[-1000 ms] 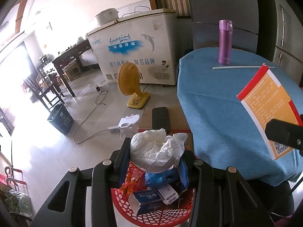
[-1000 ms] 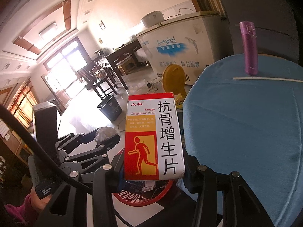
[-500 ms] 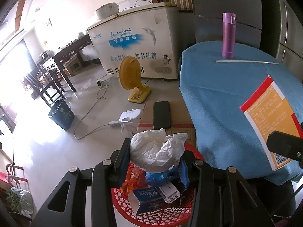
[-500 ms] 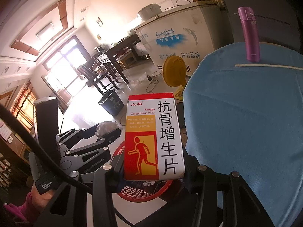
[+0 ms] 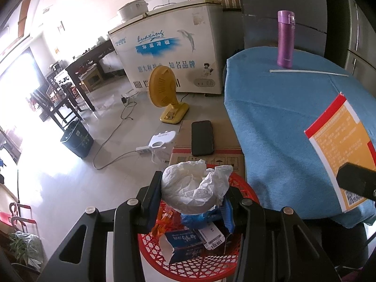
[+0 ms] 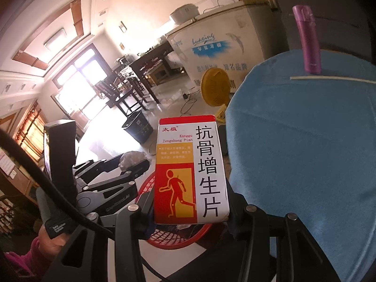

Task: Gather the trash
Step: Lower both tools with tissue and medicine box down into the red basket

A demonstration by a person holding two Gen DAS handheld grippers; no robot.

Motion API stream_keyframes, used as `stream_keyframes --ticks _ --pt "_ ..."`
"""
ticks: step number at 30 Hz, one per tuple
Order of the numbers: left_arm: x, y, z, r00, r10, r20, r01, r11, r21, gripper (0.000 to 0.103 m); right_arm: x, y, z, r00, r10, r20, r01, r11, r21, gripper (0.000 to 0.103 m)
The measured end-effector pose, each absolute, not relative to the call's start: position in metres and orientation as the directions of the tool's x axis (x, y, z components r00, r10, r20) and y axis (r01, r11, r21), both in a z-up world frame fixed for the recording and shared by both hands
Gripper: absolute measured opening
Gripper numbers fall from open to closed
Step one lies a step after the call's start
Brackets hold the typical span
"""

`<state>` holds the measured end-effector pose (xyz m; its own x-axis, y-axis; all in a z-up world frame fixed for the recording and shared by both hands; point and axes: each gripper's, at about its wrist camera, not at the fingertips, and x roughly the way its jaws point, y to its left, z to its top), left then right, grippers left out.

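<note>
Left wrist view, lower left to right: the left gripper (image 5: 193, 193) has its jaws closed onto a crumpled white plastic bag (image 5: 196, 189), held low in the centre of the frame directly above a red mesh basket (image 5: 195, 262). The basket already contains a blue carton, an orange wrapper and blue plastic. Behind it sits a cardboard box (image 5: 206, 150) with a black phone (image 5: 202, 138) lying flat on top. To the right, a blue-covered table (image 5: 282, 127) carries an upright purple flask (image 5: 285, 39) with a white straw (image 5: 307, 71) just in front. Right wrist view: the right gripper (image 6: 191, 202) has its jaws clamped on a red, orange and white medicine box (image 6: 191, 170), held upright at centre frame, over the basket's right-hand rim beside the table edge.
</note>
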<state>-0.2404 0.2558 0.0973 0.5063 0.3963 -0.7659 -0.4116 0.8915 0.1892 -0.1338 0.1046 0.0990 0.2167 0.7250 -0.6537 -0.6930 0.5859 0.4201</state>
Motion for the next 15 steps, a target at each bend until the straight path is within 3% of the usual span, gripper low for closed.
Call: stream_keyframes --ticks 15 --pt "-0.233 0.243 0.103 0.527 0.392 -0.754 -0.382 0.902 0.202 0.046 -0.119 0.104 0.084 0.206 0.732 -0.65 -0.672 0.589 0.45 0.049"
